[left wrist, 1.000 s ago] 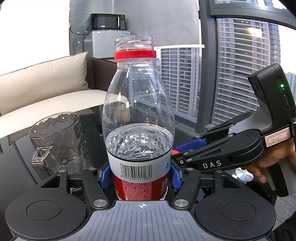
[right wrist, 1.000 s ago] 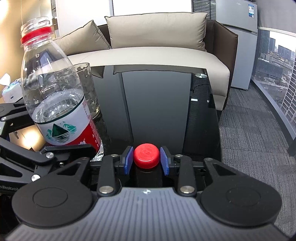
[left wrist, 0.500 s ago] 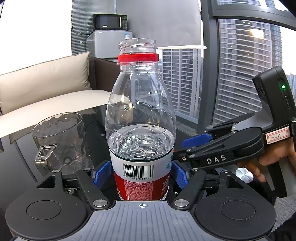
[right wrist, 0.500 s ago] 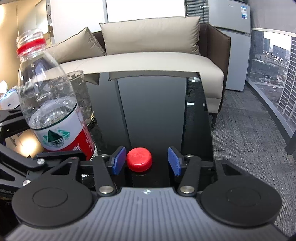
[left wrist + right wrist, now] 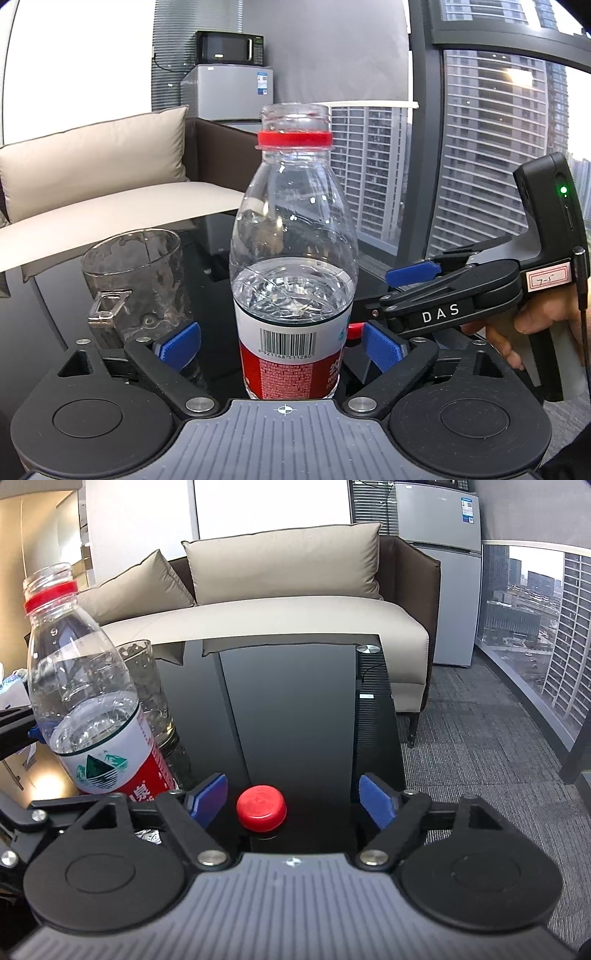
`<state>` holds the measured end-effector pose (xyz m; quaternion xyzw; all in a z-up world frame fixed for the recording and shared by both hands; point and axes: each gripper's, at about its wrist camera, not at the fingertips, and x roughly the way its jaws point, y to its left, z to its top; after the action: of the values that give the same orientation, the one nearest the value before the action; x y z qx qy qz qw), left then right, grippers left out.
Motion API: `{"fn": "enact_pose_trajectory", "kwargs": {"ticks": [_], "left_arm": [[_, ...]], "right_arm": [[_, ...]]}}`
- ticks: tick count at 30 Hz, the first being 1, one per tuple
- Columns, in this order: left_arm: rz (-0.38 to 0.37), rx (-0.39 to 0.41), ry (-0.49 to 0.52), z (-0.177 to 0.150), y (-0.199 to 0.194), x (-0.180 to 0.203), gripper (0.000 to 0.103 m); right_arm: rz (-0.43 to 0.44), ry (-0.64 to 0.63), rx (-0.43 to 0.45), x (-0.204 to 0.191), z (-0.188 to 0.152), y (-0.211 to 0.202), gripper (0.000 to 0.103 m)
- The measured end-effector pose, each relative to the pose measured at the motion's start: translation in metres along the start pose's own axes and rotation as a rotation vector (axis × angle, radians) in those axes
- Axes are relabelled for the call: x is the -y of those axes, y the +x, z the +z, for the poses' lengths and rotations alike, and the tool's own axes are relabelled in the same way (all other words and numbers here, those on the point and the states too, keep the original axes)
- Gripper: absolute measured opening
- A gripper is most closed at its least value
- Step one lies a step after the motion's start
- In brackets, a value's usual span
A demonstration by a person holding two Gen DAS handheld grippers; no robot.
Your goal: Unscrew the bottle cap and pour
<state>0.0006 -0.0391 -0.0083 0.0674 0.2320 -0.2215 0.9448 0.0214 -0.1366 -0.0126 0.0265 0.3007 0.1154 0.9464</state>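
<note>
An uncapped clear water bottle (image 5: 293,258) with a red-and-white label stands on the black glass table, about half full. My left gripper (image 5: 280,349) is open, its blue pads apart on either side of the bottle's base without touching. The bottle also shows at the left of the right wrist view (image 5: 85,686). The red cap (image 5: 261,808) lies on the table between the wide-open pads of my right gripper (image 5: 295,799). A clear glass mug (image 5: 135,280) stands just left of and behind the bottle.
The black glass table (image 5: 295,709) ends at the right over grey carpet. A beige sofa (image 5: 280,602) stands behind it. My right gripper's body (image 5: 480,291) is close to the bottle's right side. A fridge and windows are beyond.
Both grippers have opened. The left one has let go of the bottle and drawn back. The right one has let go of the cap, which now lies on the table.
</note>
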Motion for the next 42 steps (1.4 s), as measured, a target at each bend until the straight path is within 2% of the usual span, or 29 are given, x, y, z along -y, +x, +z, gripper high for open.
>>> {"fn": "enact_pose_trajectory", "kwargs": {"ticks": [5, 7, 26, 28, 42], "left_arm": [[0.003, 0.007, -0.013, -0.002, -0.004, -0.003, 0.102], [0.006, 0.010, -0.014, -0.003, -0.004, -0.003, 0.102], [0.016, -0.006, -0.023, -0.008, -0.009, -0.009, 0.102], [0.018, -0.006, -0.019, 0.000, -0.002, -0.003, 0.102], [0.016, -0.010, -0.006, 0.003, -0.003, 0.001, 0.102]], "right_arm": [[-0.018, 0.013, 0.005, 0.000, 0.000, -0.002, 0.086], [-0.024, 0.021, 0.002, 0.000, 0.000, -0.003, 0.089], [-0.040, 0.033, -0.007, 0.002, 0.000, -0.005, 0.089], [-0.039, 0.035, -0.010, 0.002, 0.000, -0.005, 0.089], [-0.038, 0.035, -0.014, 0.002, 0.002, -0.002, 0.089]]}}
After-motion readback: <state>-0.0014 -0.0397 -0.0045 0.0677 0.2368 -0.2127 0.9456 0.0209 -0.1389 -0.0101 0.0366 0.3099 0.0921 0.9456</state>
